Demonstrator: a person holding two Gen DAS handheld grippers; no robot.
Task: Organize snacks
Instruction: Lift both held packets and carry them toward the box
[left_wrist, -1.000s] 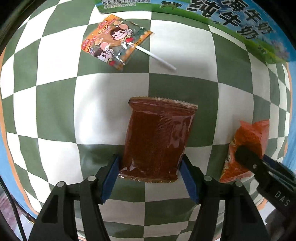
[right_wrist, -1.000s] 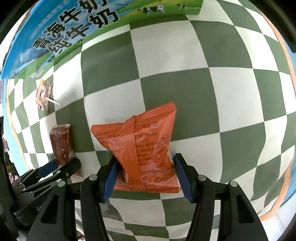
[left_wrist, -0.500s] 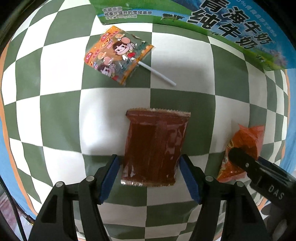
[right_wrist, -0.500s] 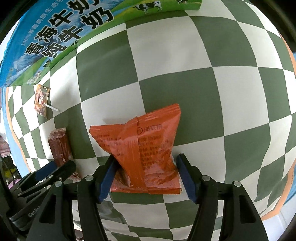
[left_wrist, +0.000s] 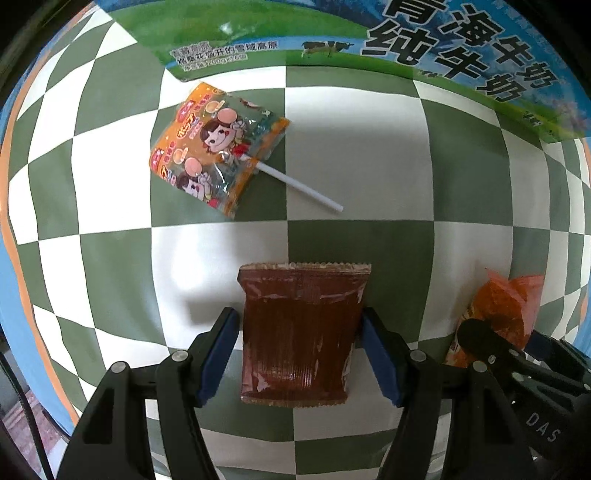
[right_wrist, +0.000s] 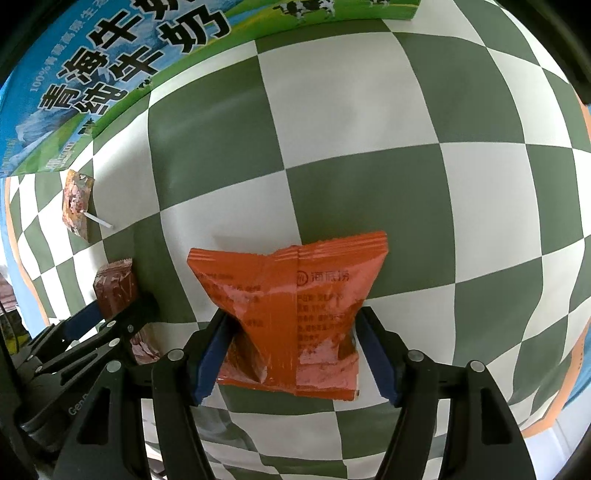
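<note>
while standing open astride the brown packet (left_wrist: 299, 350), with a sliver of cloth showing beside one pad, holds nothing in the left gripper (left_wrist: 297, 312). same for the right gripper (right_wrist: 291, 312): jaws just now opening wider, orange packet (right_wrist: 288, 280) lying loose between them, crumpled edge close against one pad.

could snag that crumpled edge on pulling away and drag the orange packet askew. could likewise skew the brown packet on a crooked retreat, given such close pads. could also knock the two grippers together, working side by side.

lollipop bag (left_wrist: 218, 147) ahead of the left gripper, slightly to its left, well apart. underneath, flat green-and-white checked cloth (left_wrist: 354, 140). milk carton (left_wrist: 443, 48) beyond both grippers at the far side. almost nothing of the room clear past the cloth's blue and orange border.
</note>
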